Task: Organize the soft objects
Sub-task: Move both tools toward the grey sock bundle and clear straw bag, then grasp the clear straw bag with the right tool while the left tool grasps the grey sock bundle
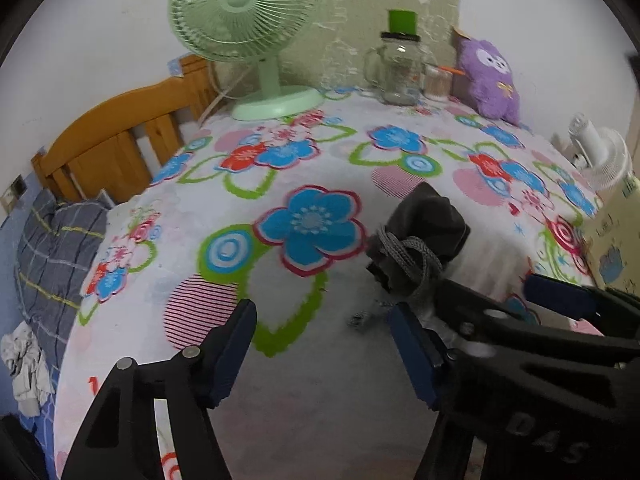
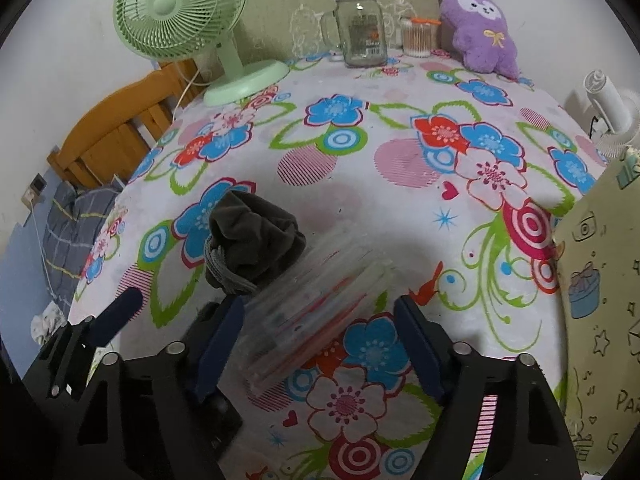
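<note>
While both grippers hover low over table, crowding is main risk. Dark cloth bundle lies just ahead-left of right gripper, jaws spread, nothing held. Left gripper also released, bundle ahead-right; could collide. Grey cord may snag finger.
</note>
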`<state>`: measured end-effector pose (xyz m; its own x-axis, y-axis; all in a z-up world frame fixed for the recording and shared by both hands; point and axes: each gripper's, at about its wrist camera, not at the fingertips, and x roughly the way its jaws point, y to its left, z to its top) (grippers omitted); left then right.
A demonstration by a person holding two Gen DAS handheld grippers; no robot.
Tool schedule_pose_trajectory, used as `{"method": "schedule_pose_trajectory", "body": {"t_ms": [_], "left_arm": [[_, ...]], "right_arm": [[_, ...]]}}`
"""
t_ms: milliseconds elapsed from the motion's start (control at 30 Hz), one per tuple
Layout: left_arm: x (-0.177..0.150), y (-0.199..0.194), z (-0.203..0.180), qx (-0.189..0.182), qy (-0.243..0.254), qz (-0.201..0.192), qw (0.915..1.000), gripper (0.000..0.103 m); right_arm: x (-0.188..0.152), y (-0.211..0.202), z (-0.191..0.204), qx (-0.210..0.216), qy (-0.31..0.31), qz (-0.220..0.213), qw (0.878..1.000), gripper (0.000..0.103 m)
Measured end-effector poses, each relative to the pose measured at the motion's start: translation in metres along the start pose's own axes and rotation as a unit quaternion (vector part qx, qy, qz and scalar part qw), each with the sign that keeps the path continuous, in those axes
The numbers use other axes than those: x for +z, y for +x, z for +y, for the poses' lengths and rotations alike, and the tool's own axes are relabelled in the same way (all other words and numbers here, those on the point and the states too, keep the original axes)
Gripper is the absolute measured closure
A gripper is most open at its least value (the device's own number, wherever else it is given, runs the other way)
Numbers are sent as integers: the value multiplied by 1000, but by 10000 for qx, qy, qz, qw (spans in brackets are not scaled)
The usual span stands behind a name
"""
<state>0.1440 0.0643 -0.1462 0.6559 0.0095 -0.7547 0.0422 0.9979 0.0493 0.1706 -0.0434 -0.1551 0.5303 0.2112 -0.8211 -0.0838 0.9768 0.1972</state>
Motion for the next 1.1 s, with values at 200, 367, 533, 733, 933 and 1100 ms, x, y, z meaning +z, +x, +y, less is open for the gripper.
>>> {"method": "schedule_pose_trajectory", "body": {"t_ms": [200,367,533,733,933,1100], "left_arm": [[-3,4,-11,-210,93,141,9996,32],[0,3,-18,-147,111,106,9998,32],[5,2,-25,-120,142,70,9998,31],[7,1,-38,-96,212,54,9997,31],[13,-1,-50,-132,197,-7,9997,31],[20,-3,-58,-149,250,-53,9996,31]], "right_arm": [[0,6,-3,-44,-12,94,9999,48],[0,4,-7,-76,-39,83,9999,66],[-2,-4,-14,-66,-106,0,9999,77],[-3,-14,-24,-104,-119,-75,9998,80],[-2,-26,-34,-239,-187,-240,9993,81],[1,-37,-40,-342,-254,-429,9982,81]]}}
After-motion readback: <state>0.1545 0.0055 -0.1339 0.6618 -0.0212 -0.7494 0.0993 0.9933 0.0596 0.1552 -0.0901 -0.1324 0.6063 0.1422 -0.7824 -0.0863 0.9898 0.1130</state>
